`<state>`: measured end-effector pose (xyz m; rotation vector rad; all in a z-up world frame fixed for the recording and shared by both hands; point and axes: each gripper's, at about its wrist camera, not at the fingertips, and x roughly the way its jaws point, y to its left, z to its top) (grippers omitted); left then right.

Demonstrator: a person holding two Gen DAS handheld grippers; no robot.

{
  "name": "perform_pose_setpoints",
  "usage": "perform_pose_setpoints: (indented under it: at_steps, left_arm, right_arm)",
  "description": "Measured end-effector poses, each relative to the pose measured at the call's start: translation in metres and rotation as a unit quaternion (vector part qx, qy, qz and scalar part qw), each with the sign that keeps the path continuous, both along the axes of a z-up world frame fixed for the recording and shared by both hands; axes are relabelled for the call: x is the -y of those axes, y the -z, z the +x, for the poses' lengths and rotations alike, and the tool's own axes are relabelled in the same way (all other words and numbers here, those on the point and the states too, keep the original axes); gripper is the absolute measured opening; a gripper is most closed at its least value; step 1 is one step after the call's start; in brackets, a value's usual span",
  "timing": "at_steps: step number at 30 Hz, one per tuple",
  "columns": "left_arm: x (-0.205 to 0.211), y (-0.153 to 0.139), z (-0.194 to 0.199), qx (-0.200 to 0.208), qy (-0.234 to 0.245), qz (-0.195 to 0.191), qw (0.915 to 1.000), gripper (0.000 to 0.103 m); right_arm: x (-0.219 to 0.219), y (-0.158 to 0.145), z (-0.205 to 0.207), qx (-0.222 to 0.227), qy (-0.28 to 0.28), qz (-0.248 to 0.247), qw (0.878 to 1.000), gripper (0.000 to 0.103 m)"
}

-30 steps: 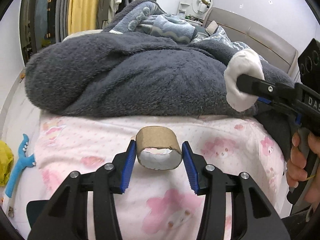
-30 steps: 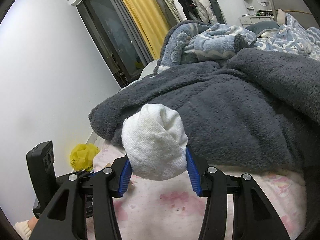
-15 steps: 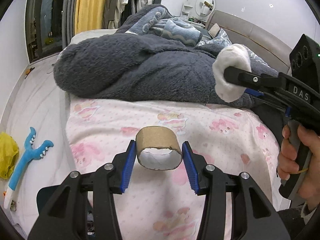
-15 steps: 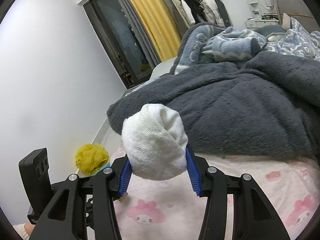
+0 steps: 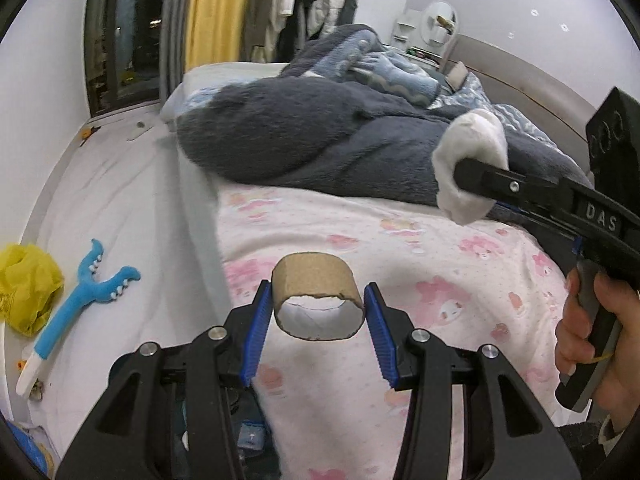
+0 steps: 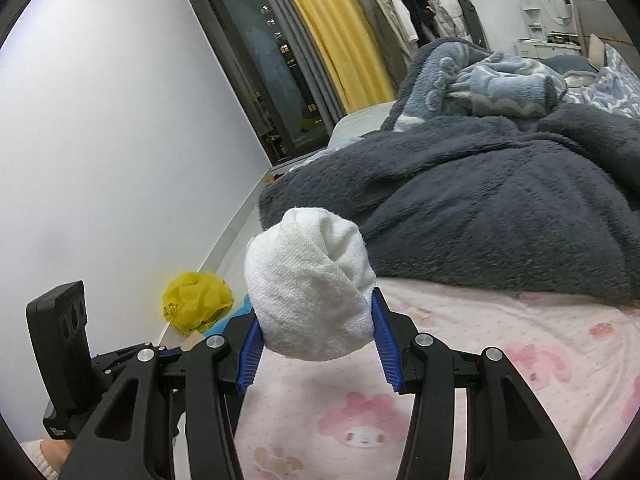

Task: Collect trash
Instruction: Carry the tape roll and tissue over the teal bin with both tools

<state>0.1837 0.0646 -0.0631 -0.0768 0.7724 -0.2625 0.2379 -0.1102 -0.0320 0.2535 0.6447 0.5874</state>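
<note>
A brown cardboard roll core (image 5: pixel 318 301) hangs over the pink patterned bedsheet (image 5: pixel 420 248), clamped between the blue pads of my left gripper (image 5: pixel 316 316). My right gripper (image 6: pixel 316 338) is shut on a white wad of tissue or cloth (image 6: pixel 308 288), also held over the sheet. The left wrist view shows that wad (image 5: pixel 470 168) at the right, with the right gripper's black body and a hand (image 5: pixel 588 328) on its grip. The left gripper's black body (image 6: pixel 60 352) shows at the lower left of the right wrist view.
A dark grey fleece blanket (image 5: pixel 304 136) and blue bedding (image 5: pixel 384 68) are piled on the bed. On the white floor to the left lie a crumpled yellow bag (image 5: pixel 28 280) and a blue toy (image 5: pixel 80 296). A dark window (image 6: pixel 256 60) and yellow curtain (image 6: pixel 332 32) stand behind.
Both grippers have drawn back from the bed and to the left with their loads. More floor, the yellow bag and the blue toy have come into view. Neither grip has altered.
</note>
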Motion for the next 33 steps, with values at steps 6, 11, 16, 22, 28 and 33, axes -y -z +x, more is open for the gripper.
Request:
perform_pose_setpoints:
  at_steps: [6, 11, 16, 22, 28, 33]
  left_arm:
    - [-0.025, 0.009, -0.011, -0.010, -0.017, 0.007, 0.9998, 0.050]
    - [-0.050, 0.022, -0.017, -0.026, -0.034, 0.002, 0.9991, 0.050]
    - [-0.076, 0.038, -0.021, -0.050, -0.056, 0.001, 0.9972, 0.050]
    - [-0.102, 0.063, -0.025, -0.095, -0.078, 0.023, 0.9922, 0.050]
    - [-0.122, 0.087, -0.028, -0.132, -0.085, 0.029, 0.9871, 0.049]
    - [-0.136, 0.117, -0.032, -0.172, -0.090, 0.026, 0.9807, 0.049]
  right_arm:
    - [-0.026, 0.000, -0.008, 0.004, -0.014, -0.009, 1.000, 0.050]
    - [-0.054, 0.004, -0.015, 0.007, -0.031, -0.022, 0.999, 0.050]
    - [-0.084, 0.008, -0.027, 0.015, -0.051, -0.045, 0.998, 0.050]
    - [-0.112, 0.010, -0.036, 0.018, -0.071, -0.049, 0.996, 0.050]
    - [-0.142, 0.014, -0.043, 0.019, -0.091, -0.057, 0.994, 0.050]
    - [-0.167, 0.021, -0.046, 0.012, -0.107, -0.060, 0.992, 0.050]
